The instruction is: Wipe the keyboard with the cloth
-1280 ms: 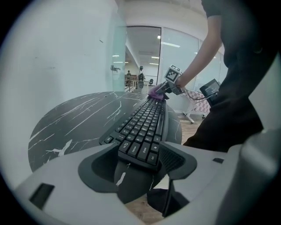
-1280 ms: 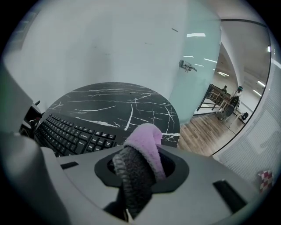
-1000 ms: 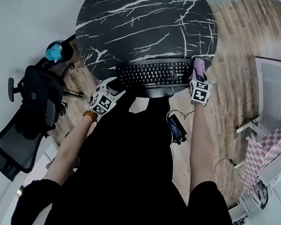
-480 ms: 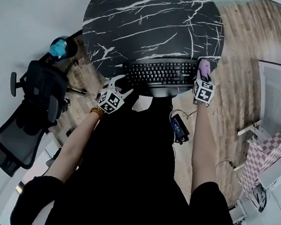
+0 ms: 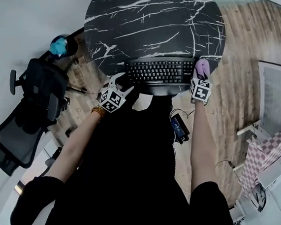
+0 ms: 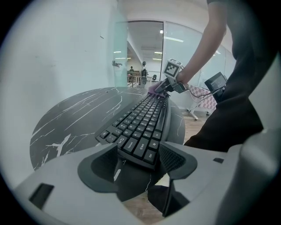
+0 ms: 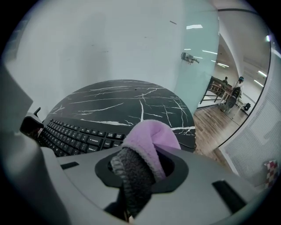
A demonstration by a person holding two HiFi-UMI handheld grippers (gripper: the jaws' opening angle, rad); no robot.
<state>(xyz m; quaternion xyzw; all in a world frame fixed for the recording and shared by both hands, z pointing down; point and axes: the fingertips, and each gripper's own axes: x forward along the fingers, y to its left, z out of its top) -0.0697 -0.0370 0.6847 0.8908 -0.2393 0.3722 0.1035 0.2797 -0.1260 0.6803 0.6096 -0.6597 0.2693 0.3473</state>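
A black keyboard (image 5: pixel 160 72) lies at the near edge of the round black marble table (image 5: pixel 154 22). My right gripper (image 5: pixel 201 77) is shut on a purple cloth (image 5: pixel 201 67) with a grey underside, and holds it at the keyboard's right end. In the right gripper view the cloth (image 7: pixel 151 136) bulges out between the jaws, over the keys (image 7: pixel 74 136). My left gripper (image 5: pixel 119 82) is at the keyboard's left end. Its jaws stand open, one on each side of the keyboard's near corner (image 6: pixel 140 147).
A black office chair (image 5: pixel 26 118) stands on the wooden floor to the left, with a blue object (image 5: pixel 59 46) beyond it. A small device (image 5: pixel 178 128) with cables lies under the table edge. A white panel (image 5: pixel 280 93) and a pink checked seat (image 5: pixel 265 151) are at the right.
The head view has shifted a little. Both grippers stay at the keyboard's two ends, and the cloth has barely moved.
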